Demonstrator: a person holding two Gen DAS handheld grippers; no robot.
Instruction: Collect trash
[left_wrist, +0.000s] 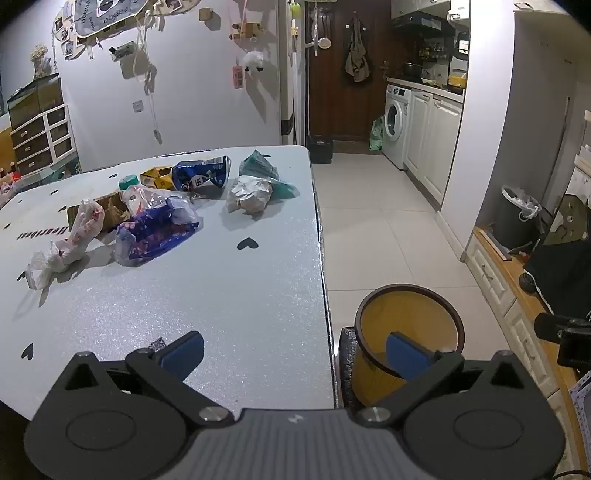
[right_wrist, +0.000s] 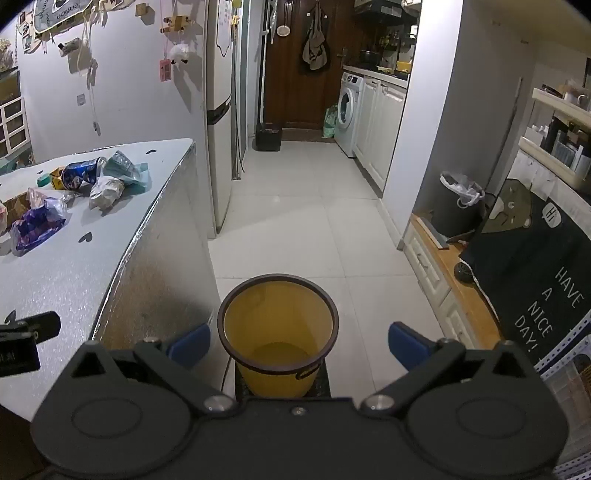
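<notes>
Trash lies on the pale table (left_wrist: 221, 295): a purple plastic bag (left_wrist: 155, 230), a crumpled white bag (left_wrist: 70, 243), a crushed blue can (left_wrist: 201, 175), a crumpled paper wad (left_wrist: 249, 194), a green wrapper (left_wrist: 264, 170), a yellow carton (left_wrist: 159, 177). A yellow bin (left_wrist: 406, 325) with a dark rim stands on the floor by the table's right edge, seemingly empty (right_wrist: 277, 328). My left gripper (left_wrist: 293, 354) is open and empty over the table's near right corner. My right gripper (right_wrist: 299, 345) is open and empty above the bin.
A brown cardboard piece (left_wrist: 107, 210) and a green-capped bottle (left_wrist: 129, 182) lie among the trash. A grey lined bin (right_wrist: 458, 206) stands on the right by low cabinets. A fridge (right_wrist: 221, 129) stands past the table. A white tiled floor (right_wrist: 303, 221) leads to a washing machine (right_wrist: 347, 110).
</notes>
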